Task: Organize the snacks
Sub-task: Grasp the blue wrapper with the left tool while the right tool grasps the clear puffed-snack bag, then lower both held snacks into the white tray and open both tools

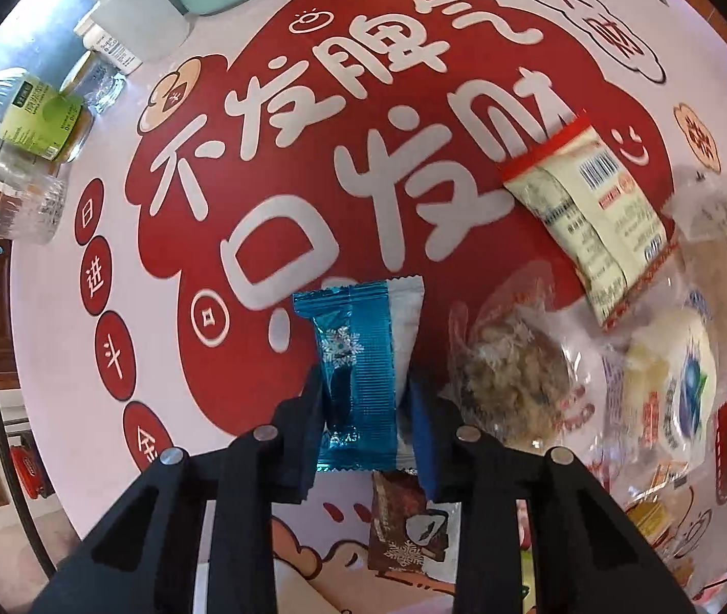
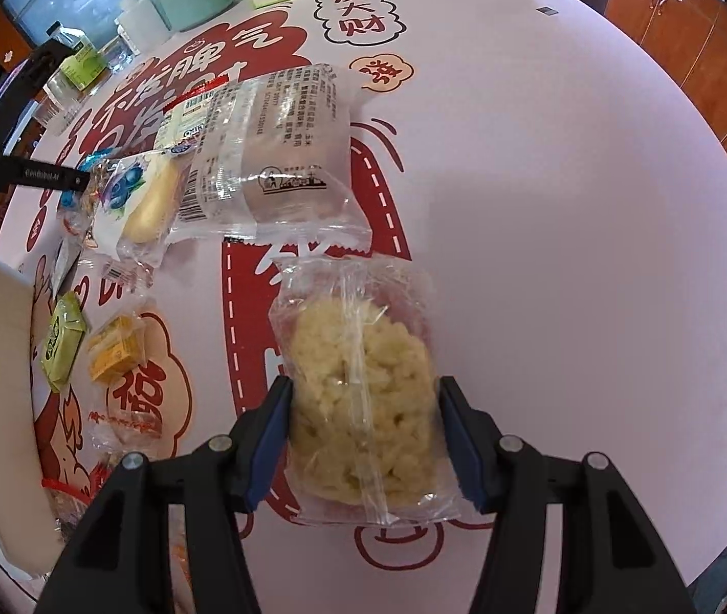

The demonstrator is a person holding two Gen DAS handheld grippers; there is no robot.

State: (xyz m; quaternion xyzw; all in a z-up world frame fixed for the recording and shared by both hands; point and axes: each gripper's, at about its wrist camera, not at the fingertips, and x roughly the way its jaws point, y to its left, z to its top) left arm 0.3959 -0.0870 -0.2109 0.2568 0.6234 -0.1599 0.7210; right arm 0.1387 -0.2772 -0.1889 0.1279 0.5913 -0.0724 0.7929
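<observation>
While the blue foil snack point(image 1: 358, 373) sits pinched between the pads of the left gripper point(image 1: 366, 409), it hangs just over the red-printed tablecloth point(image 1: 107, 337), with a brown wrapper point(image 1: 404, 522) lying beneath it. The right gripper point(image 2: 366, 435) has its jaws at the sides of a clear bag of puffed rice crackers point(image 2: 358, 389), seemingly clamped on it (the pads meet the film, though how firmly is hard to judge). Both hands look mid-pickup, so the step in hand is probably gathering loose snacks; next each needs carrying to wherever its kind belongs. No sorting container is clearly in view. Further snacks cluster nearby: a cream packet point(image 1: 588, 204) and a blueberry bun point(image 2: 133, 199), their labels too warped to read.
</observation>
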